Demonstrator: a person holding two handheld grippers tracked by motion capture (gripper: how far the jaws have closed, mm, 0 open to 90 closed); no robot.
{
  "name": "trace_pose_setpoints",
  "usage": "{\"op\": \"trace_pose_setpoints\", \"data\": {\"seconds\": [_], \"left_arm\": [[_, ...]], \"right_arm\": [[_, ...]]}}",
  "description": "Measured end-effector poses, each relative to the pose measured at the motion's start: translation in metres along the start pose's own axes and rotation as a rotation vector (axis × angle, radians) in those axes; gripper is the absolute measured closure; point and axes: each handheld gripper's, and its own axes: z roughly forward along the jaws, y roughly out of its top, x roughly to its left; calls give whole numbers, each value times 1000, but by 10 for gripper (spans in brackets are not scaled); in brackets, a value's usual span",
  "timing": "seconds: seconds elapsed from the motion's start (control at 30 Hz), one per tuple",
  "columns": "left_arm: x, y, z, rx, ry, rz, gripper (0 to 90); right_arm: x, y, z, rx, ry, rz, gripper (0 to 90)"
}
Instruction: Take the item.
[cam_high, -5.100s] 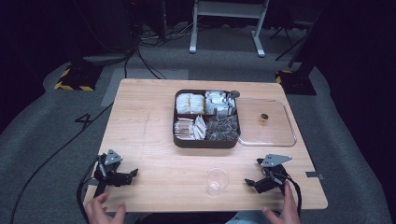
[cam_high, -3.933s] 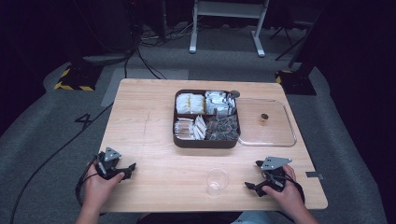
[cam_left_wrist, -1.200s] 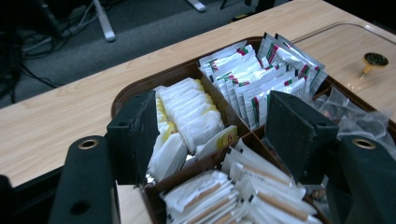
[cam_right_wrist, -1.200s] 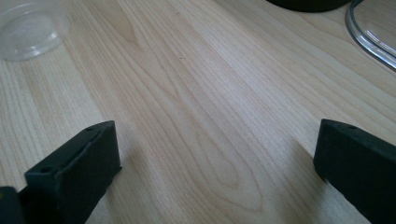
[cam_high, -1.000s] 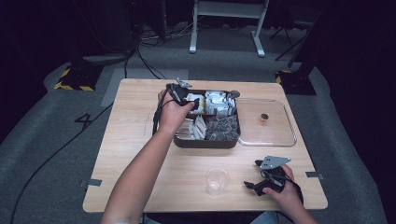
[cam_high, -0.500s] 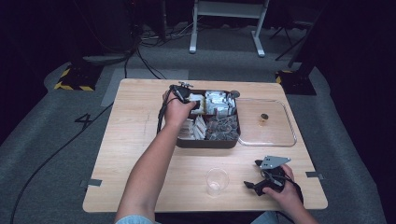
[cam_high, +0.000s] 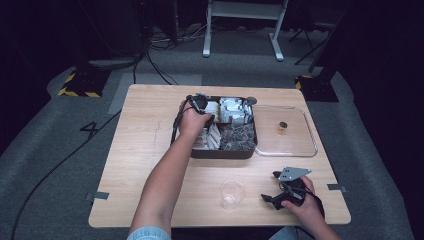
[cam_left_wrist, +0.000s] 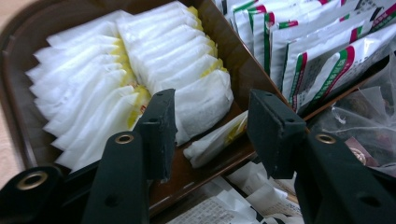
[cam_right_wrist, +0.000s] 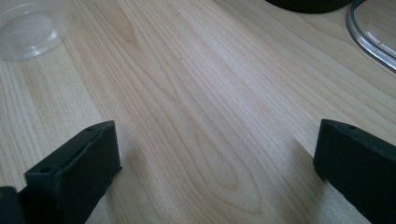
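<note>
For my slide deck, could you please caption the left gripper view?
Left gripper, jaws just closing, straddles a white sachet in the brown compartment tray.

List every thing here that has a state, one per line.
Left gripper: jaws just closing, part open around a loose white packet, not yet pressing.
Right gripper: open, resting on the table.
Compartment box: uncovered, filled with packets.
Clear lid: off, lying beside the box.
Plastic cup: upright, empty.

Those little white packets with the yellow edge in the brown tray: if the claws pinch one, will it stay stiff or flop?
A white packet looks thin and soft, so it would probably sag. One already lies slumped apart from the row, suggesting they are light. Packed closely, neighbours might lift along.
</note>
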Motion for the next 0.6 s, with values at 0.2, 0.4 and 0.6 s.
{"op": "trace_pose_setpoints", "data": {"seconds": [0.2, 0.4, 0.6], "left_arm": [[1, 1, 7, 32, -17, -15, 604], [4, 1, 12, 60, -70, -20, 855], [0, 4, 9, 49, -66, 49, 900]], "right_arm": [[0, 0, 0, 0, 0, 0, 5], [0, 0, 0, -1, 2, -3, 5], [0, 0, 0, -1, 3, -3, 4]]}}
